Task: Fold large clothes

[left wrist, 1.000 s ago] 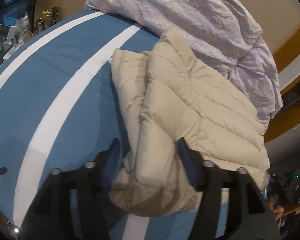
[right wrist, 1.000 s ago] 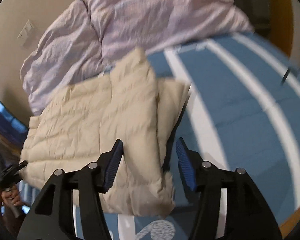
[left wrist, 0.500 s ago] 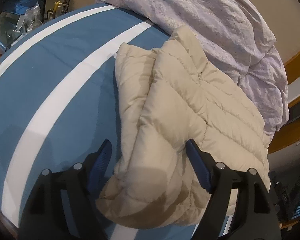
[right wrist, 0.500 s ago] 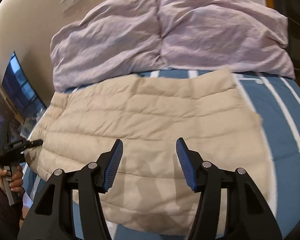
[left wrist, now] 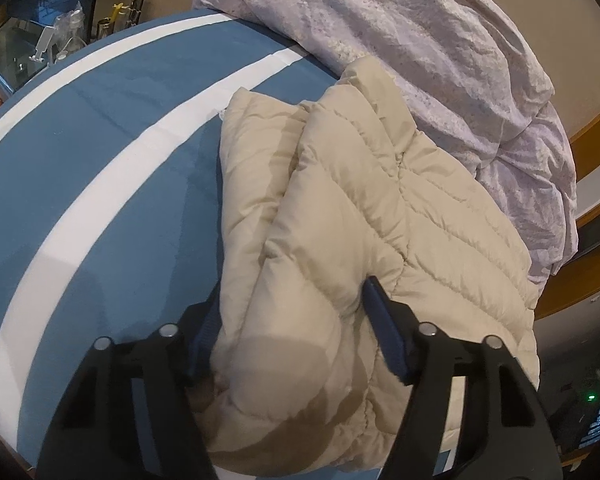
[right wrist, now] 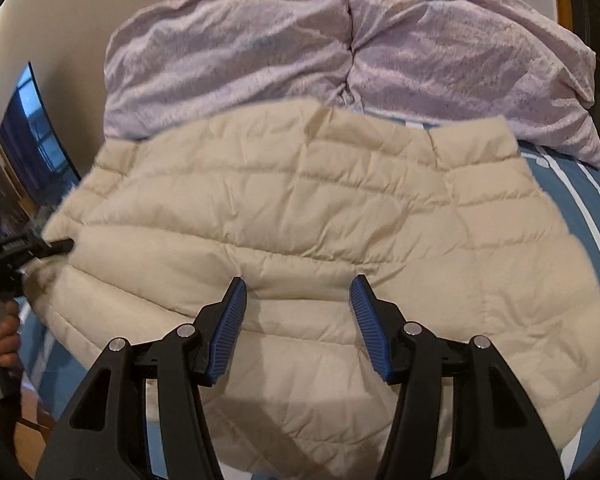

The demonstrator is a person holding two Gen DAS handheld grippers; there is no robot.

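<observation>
The jacket [left wrist: 364, 216] is cream, quilted in stitched bands. It lies on a blue sheet [left wrist: 112, 128] with white stripes. The duvet [right wrist: 340, 48] is pale lilac (faintly speckled). Both grippers are black, their pads [right wrist: 230, 322] blue and ribbed.

Jacket [right wrist: 300, 216] lies folded on my bed [left wrist: 100, 152], its far edge touching the heaped duvet [right wrist: 340, 40] behind it. My left gripper [left wrist: 292, 320] straddles a folded edge at its near left end; my right gripper [right wrist: 296, 312] hangs over the middle.
</observation>
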